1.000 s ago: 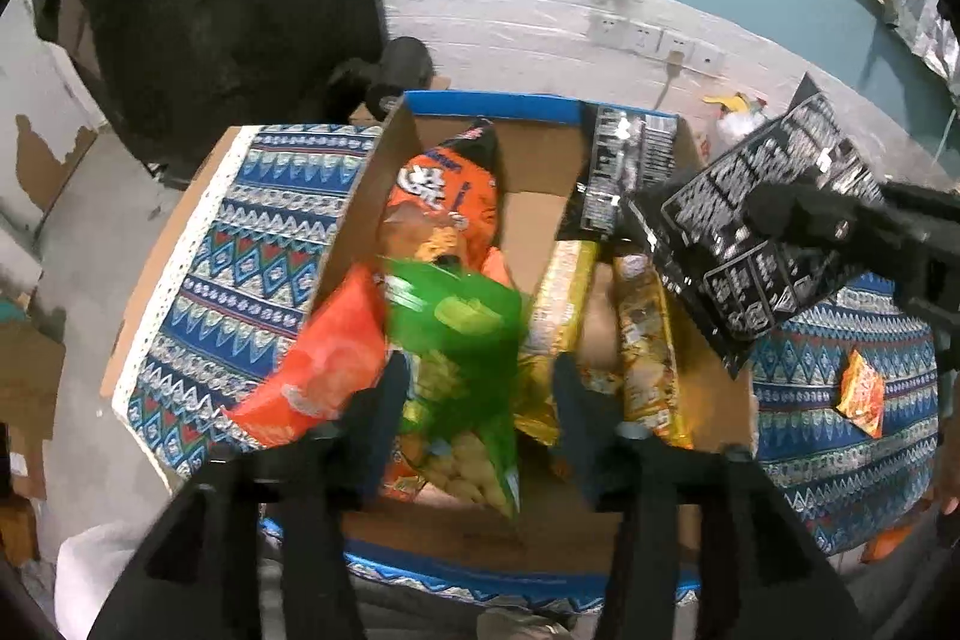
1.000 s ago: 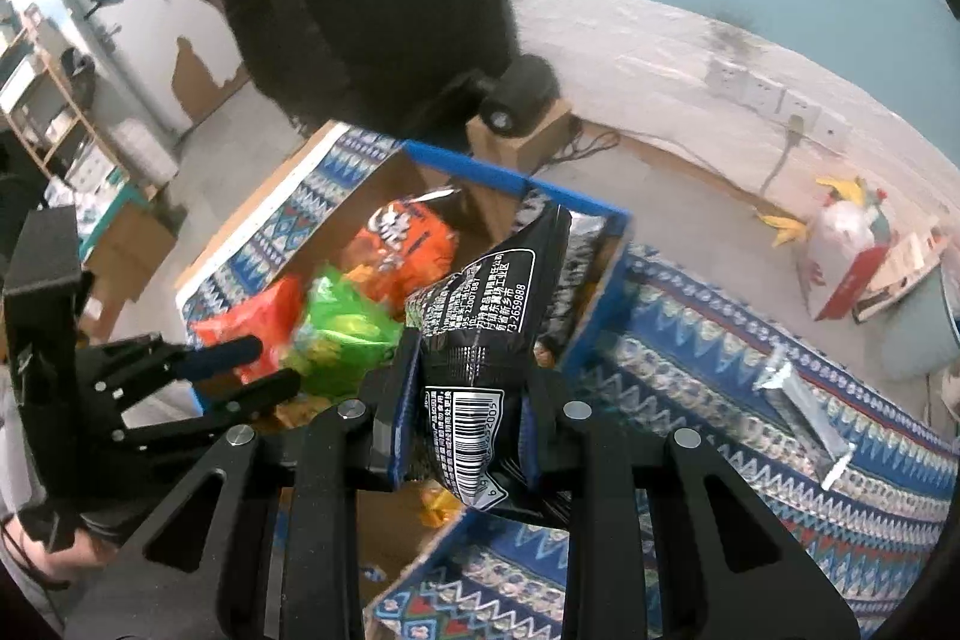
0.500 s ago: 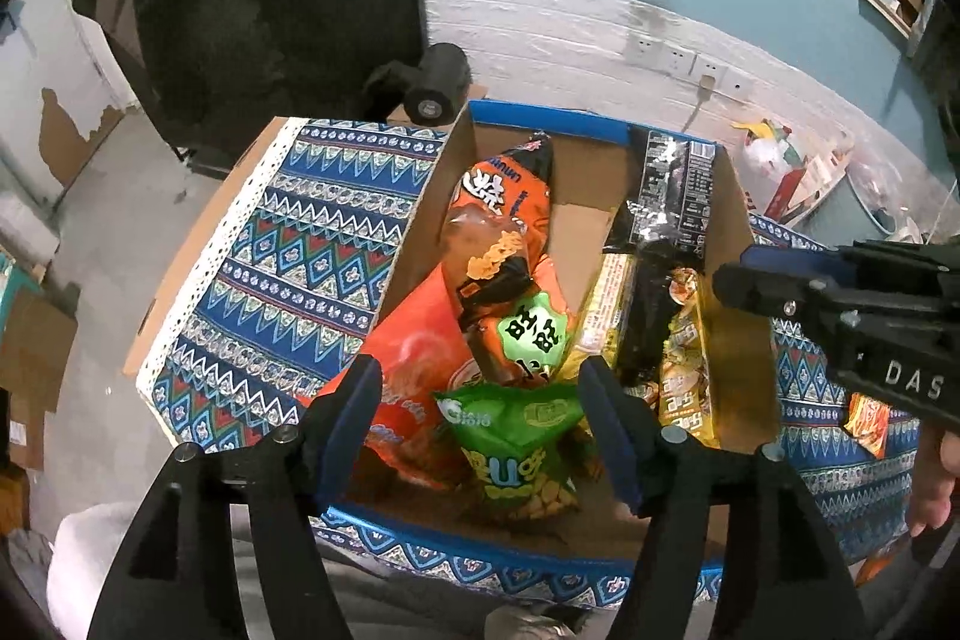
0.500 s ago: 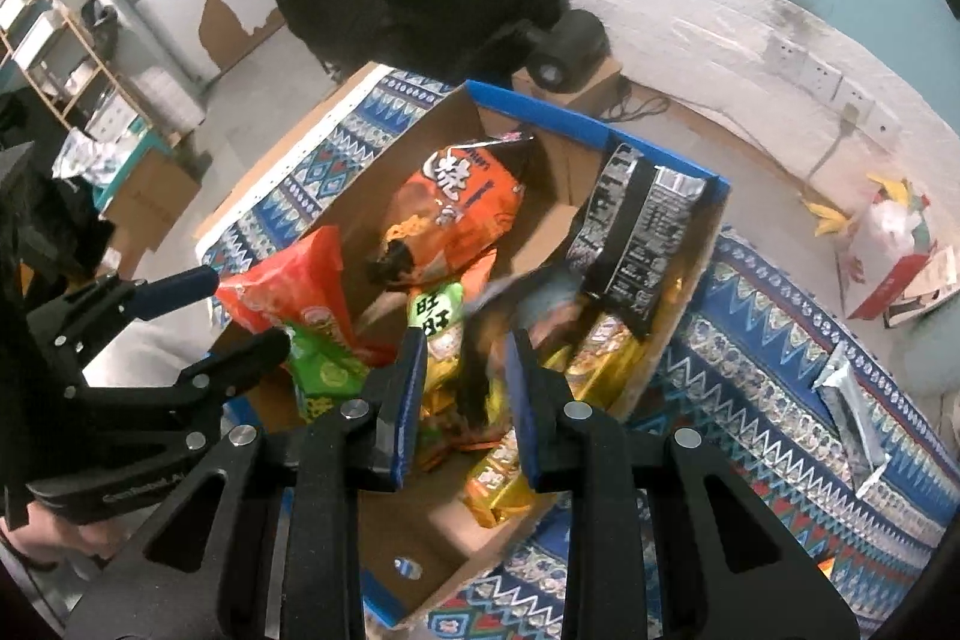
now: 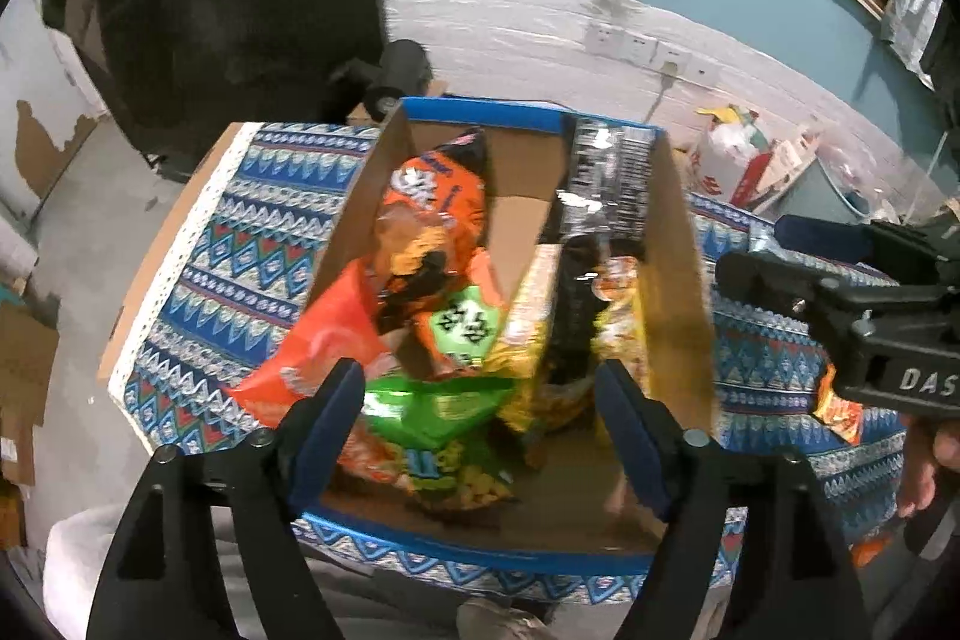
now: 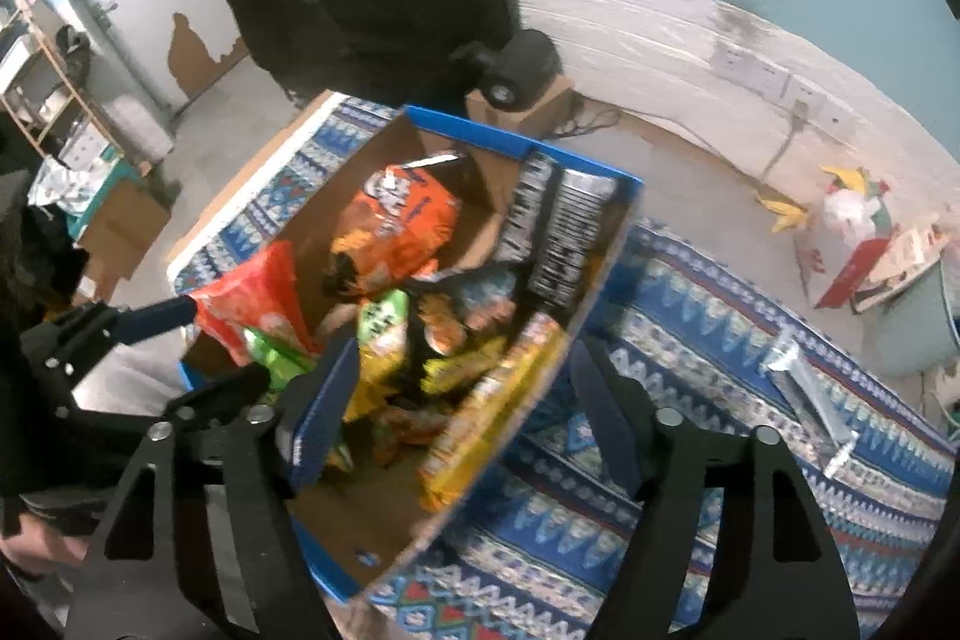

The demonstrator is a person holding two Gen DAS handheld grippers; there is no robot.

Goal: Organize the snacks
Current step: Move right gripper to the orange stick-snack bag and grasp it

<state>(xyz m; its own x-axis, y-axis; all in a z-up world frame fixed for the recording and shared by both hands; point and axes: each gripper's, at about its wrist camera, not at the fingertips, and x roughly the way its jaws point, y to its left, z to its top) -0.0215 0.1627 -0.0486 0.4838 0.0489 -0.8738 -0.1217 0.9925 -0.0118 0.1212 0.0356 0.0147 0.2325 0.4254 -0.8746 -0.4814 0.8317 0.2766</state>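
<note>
A blue-rimmed cardboard box holds several snack bags: an orange bag, a red-orange bag, a green bag, yellow packs and a black bag leaning at the far right corner. My left gripper is open and empty above the box's near end. My right gripper is open and empty over the box's right wall; it also shows at the right of the left wrist view.
The box stands on a table with a blue patterned cloth. A small orange packet and a silver packet lie on the cloth right of the box. A black lamp and floor clutter lie beyond.
The right gripper let go of the black bag into the box, opened and drew back to the right. The left gripper released the green bag, opened and pulled back.
</note>
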